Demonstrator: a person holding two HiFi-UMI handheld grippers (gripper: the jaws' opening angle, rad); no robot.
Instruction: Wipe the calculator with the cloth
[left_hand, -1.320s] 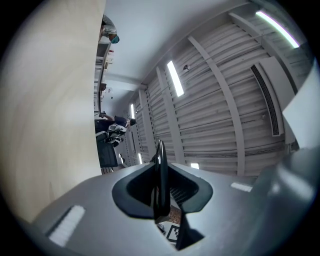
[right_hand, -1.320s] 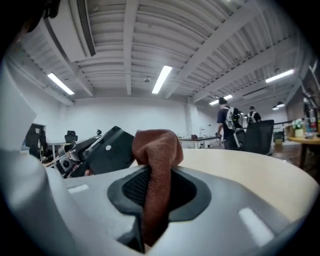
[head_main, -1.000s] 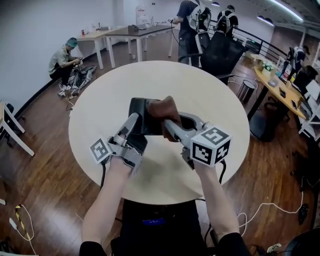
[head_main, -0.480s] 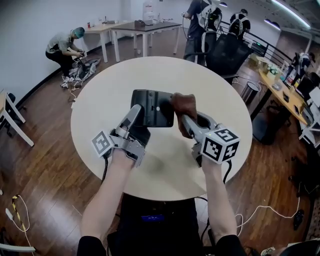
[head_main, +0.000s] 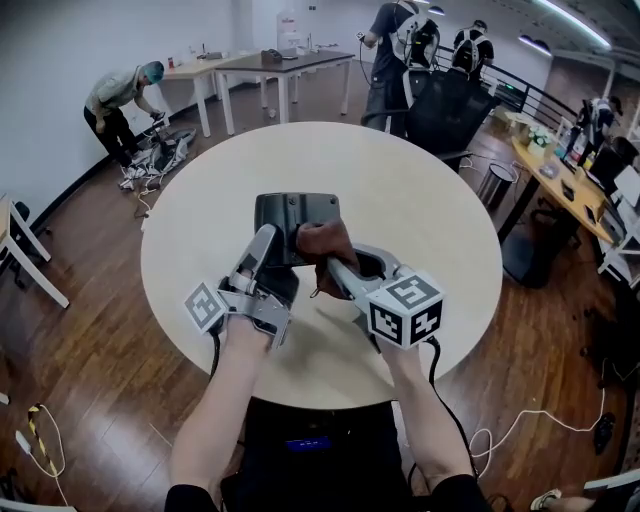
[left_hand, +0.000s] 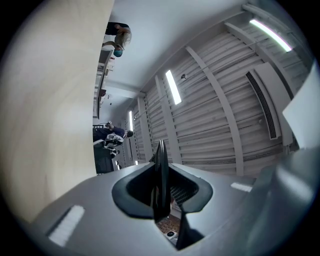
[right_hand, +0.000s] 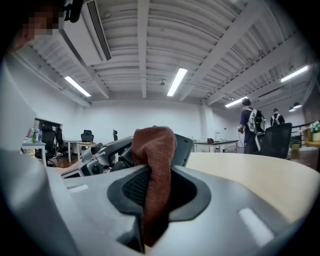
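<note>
Table (head_main: 430, 200): round, pale wood top, the largest thing in the head view; both grippers work over its near half.
Right gripper (head_main: 335, 268): jaws pinched narrow on the cloth, which fills the slot between the pads (right_hand: 131, 192); its bunched end presses on the calculator's lower right corner.
Left gripper (head_main: 266, 238): angled upward, jaws nearly together, clamped on the calculator's thin left edge (left_hand: 161, 175).
Calculator (head_main: 290, 215): dark, flat, rectangular, held tilted over the table's middle, a plain dark panel with 1 small pale dot facing the head view.
Cloth (head_main: 325, 245): brown, coarse knit, crumpled into a wad, just right of the left gripper's tip.
Markers: each gripper's cube (head_main: 405, 308) shows black-and-white square patterns, no letters readable.
</note>
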